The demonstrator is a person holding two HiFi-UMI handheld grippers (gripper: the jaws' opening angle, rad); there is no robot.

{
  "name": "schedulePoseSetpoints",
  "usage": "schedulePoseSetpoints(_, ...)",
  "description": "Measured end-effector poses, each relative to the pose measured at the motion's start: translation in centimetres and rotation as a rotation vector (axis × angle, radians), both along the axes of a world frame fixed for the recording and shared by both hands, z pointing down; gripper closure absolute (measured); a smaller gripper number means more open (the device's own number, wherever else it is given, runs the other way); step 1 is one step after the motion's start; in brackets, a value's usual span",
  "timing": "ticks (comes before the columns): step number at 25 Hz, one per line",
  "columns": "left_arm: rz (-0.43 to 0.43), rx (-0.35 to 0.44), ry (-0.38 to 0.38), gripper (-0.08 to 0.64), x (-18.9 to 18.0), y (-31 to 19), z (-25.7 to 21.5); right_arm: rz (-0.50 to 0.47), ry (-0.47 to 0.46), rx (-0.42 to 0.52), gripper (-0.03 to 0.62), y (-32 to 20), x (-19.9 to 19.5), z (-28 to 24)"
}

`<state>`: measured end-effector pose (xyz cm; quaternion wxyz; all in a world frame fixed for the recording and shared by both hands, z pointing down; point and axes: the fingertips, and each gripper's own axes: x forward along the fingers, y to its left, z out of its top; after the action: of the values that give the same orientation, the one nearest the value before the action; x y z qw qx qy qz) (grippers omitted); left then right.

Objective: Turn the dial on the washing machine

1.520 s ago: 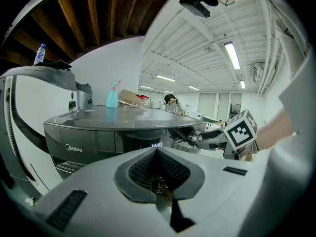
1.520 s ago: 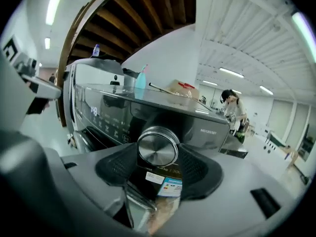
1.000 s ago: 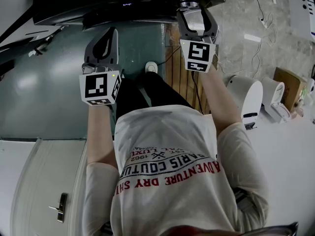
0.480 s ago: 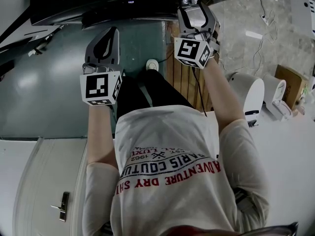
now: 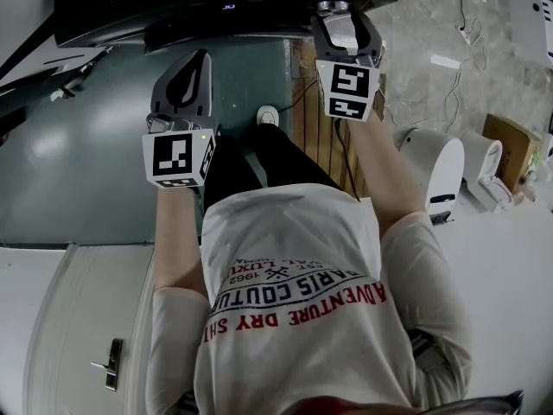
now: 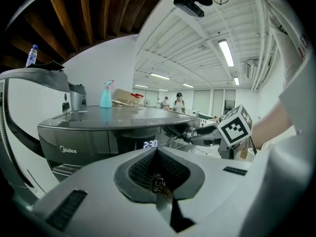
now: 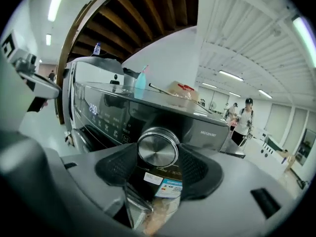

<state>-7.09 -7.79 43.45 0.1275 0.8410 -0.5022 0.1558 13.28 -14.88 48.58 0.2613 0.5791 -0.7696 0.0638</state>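
Observation:
The dark grey washing machine [image 5: 216,3] fills the top of the head view, and the left gripper view shows its front [image 6: 74,138] with the lit display [image 6: 150,144]. Its round metal dial [image 7: 158,148] sits between the two pads of my right gripper [image 7: 159,157]. The jaws are closing and both pads lie against the dial's rim. From above, the right gripper [image 5: 335,14] reaches up to the dial [image 5: 333,5]. My left gripper [image 5: 192,59] hangs in front of the machine, off to the left. Its jaws [image 6: 158,154] are shut with nothing in them.
A blue spray bottle [image 6: 106,95] and a box stand on the machine's top. A white appliance [image 5: 432,171] and a cardboard box [image 5: 510,150] sit on the floor to the right, with cables behind. A white door [image 5: 95,318] lies lower left. People stand far off [image 7: 242,120].
The right gripper's marker cube tilted half a second ago and now stands square again, at the dial throughout. The left gripper has barely moved.

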Motion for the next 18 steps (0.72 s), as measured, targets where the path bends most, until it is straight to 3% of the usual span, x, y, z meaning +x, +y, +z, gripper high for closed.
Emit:
schedulePoseSetpoints(4, 0.008, -0.001, -0.012, 0.543, -0.1, 0.2, 0.1, 0.008, -0.038, 0.0, 0.314, 0.0, 0.4, 0.1)
schedulePoseSetpoints(8, 0.005, -0.005, -0.012, 0.543, -0.1, 0.3, 0.3, -0.005, -0.008, 0.051, 0.316, 0.2, 0.0, -0.4)
schedulePoseSetpoints(18, 0.029, -0.006, -0.026, 0.544, 0.5, 0.4, 0.7, -0.13, 0.366, 0.174, 0.311, 0.7, -0.9, 0.5)
